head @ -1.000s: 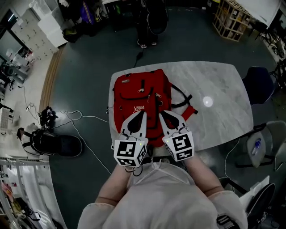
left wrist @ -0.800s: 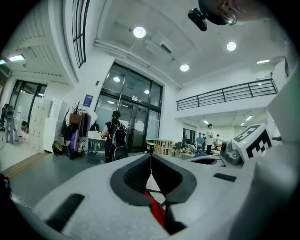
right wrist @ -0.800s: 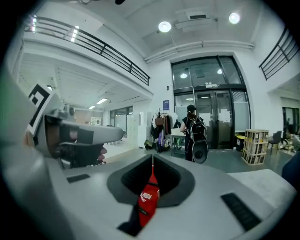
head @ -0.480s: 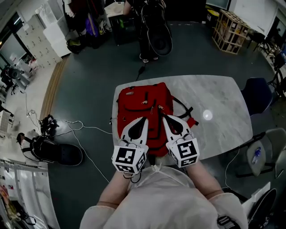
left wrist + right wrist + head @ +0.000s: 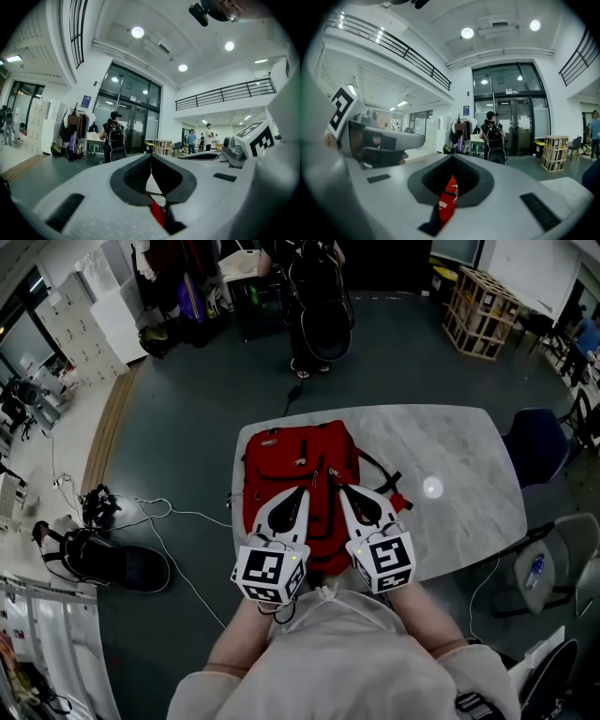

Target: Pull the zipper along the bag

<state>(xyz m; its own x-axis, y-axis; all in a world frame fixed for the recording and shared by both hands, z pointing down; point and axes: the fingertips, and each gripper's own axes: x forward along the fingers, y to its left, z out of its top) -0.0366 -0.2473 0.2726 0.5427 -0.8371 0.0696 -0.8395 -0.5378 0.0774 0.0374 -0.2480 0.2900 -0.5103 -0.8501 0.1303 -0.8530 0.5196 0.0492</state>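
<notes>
Pale stone-patterned table (image 5: 469, 456) is carrying the red backpack (image 5: 300, 451), flat at its left end, in the head view. The left gripper (image 5: 304, 491) and right gripper (image 5: 340, 489) are hovering over its near half. In the left gripper view, jaws are meeting at the tips, holding nothing, with red cloth showing below. The right gripper view is showing likewise: closed, empty. Soft fabric will likely be buckling, so grip the pull tab, which is proving too small to locate.

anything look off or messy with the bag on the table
Nothing stands out. The bag lies flat on the table, along its left edge; only its straps trail loosely to the right.
</notes>
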